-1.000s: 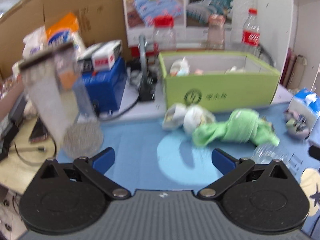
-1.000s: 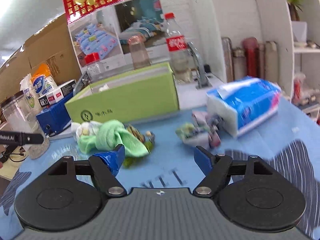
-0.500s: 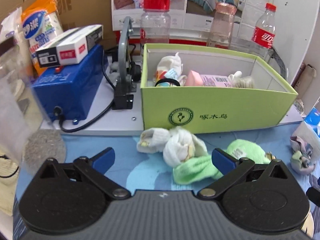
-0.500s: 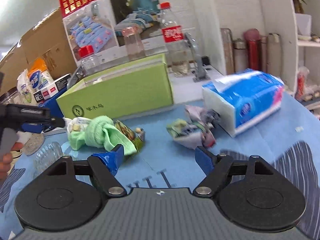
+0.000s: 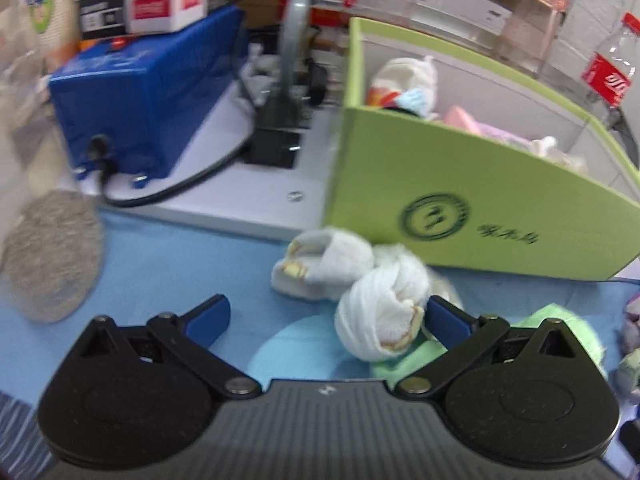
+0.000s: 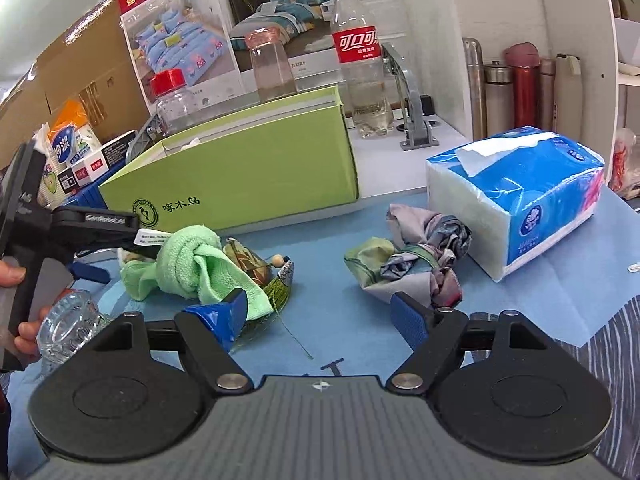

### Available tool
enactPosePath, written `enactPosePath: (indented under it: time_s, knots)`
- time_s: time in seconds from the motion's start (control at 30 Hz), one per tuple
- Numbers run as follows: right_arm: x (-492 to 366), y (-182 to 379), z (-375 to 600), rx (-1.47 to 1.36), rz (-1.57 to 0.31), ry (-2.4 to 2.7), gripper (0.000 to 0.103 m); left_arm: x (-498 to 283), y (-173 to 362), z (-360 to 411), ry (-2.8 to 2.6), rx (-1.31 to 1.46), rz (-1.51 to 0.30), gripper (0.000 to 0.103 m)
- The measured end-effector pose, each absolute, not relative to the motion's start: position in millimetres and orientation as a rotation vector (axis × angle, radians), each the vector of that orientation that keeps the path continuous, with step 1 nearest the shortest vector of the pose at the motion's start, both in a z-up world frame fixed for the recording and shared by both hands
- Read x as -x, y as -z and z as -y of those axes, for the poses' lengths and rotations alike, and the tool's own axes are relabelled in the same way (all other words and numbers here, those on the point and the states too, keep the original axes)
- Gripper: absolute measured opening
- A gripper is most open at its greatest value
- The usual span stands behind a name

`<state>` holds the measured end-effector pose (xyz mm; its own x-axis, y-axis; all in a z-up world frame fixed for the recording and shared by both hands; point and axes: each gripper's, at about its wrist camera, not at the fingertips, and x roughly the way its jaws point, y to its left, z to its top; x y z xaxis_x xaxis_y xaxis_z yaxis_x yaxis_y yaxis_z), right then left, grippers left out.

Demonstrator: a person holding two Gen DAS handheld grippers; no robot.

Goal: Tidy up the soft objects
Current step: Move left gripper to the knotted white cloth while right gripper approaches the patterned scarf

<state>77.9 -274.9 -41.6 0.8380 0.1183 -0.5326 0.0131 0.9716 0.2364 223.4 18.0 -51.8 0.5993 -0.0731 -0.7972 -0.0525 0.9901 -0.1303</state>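
Swung in low over the rolled white sock bundle [image 5: 378,320] on the blue desk [image 5: 180,272] — left gripper [image 5: 326,314] jaws spread, closing in beside the green cardboard box [image 5: 460,208]; right gripper [image 6: 318,314] jaws open, empty.

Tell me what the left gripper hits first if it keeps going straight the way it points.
Most likely the white rolled socks: they lie just ahead of the open left gripper, one roll close to its right finger. Behind them stands the green box. Depth is hard to judge.
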Motion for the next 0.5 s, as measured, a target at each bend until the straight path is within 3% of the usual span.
enactPosePath:
  time_s: [0.2, 0.5]
  knots:
    - [-72, 43, 281, -0.248, -0.572, -0.038, 0.065, -176, 60, -59, -0.126, 0.059, -0.917, 0.102]
    - [-77, 30, 283, -0.218, -0.536, -0.005, 0.065, -129, 52, -104, -0.115, 0.173, -0.908, 0.102]
